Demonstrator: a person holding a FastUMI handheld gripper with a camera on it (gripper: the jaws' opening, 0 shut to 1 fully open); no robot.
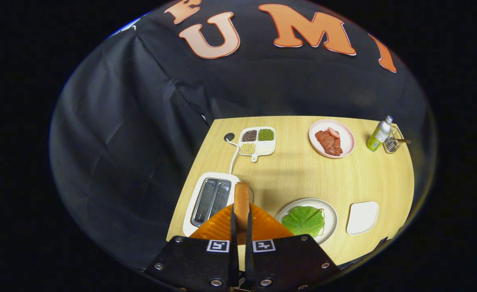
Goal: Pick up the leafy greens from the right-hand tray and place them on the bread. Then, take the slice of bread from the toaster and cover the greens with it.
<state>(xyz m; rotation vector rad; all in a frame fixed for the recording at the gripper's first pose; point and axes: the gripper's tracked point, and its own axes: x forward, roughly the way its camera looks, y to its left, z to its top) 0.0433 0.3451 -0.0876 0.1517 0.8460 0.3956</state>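
Bread slice (241, 202) upright, pinched between claw (241, 227) fingers, above table beside toaster (210, 198); greens (303, 221) on plate right

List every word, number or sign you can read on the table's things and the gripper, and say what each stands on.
On the bottle: a label, too small to read.
On the gripper, shut on the bread slice: two square black-and-white marker patterns, no letters.
On the toaster: none that can be read.

one toaster (210, 200), two plates (346, 138), one bottle (379, 134)
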